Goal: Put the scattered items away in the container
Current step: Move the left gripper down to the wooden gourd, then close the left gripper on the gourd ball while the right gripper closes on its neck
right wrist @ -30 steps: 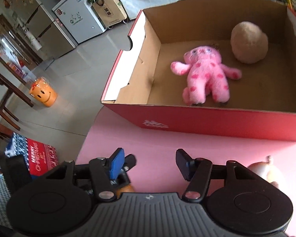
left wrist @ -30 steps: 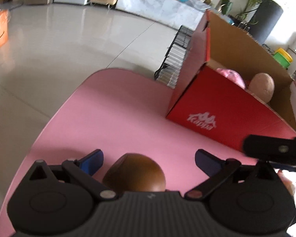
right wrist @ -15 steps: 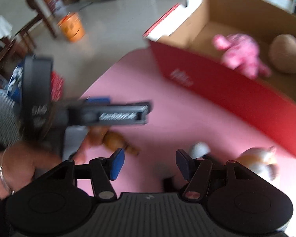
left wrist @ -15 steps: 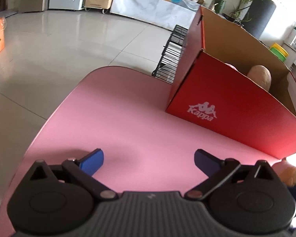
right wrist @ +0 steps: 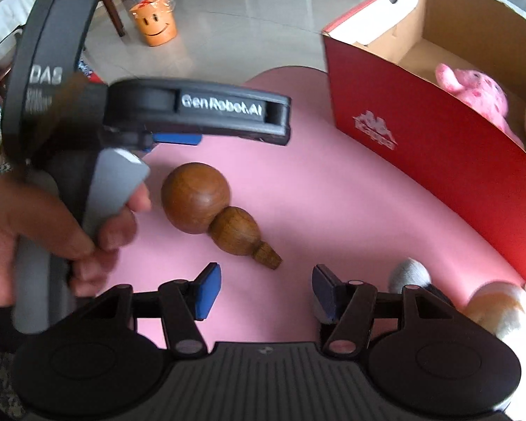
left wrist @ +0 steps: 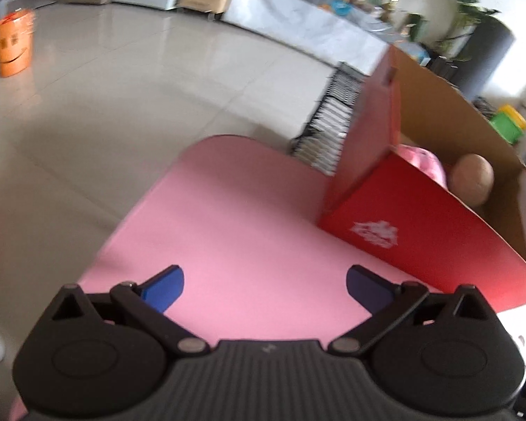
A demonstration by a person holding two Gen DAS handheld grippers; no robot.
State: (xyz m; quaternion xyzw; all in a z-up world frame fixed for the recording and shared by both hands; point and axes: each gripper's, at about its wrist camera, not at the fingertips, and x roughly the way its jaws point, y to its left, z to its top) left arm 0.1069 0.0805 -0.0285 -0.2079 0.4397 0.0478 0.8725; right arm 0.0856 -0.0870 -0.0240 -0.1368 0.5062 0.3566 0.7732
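A brown wooden gourd (right wrist: 215, 214) lies on the pink table (right wrist: 333, 203), just ahead of my open right gripper (right wrist: 266, 289), whose fingers hold nothing. A small plush animal (right wrist: 501, 310) and a grey plush bit (right wrist: 408, 273) lie at that gripper's right. The red cardboard box (right wrist: 438, 140) (left wrist: 420, 221) holds a pink plush toy (right wrist: 477, 87) (left wrist: 422, 161) and a tan ball (left wrist: 473, 179). My left gripper (left wrist: 264, 286) is open and empty over bare table; in the right wrist view it shows from the side as the left gripper's body (right wrist: 193, 105), held by a hand (right wrist: 52, 231) above the gourd.
An orange smiley bucket (right wrist: 154, 19) (left wrist: 12, 47) stands on the tiled floor beyond the table. A black wire rack (left wrist: 333, 133) sits behind the box's left end. The table's rounded far edge (left wrist: 228, 138) lies ahead of the left gripper.
The left gripper has lifted away from the gourd, which has left its view. The right gripper has swung back and left, from over the box to the table, now facing the gourd.
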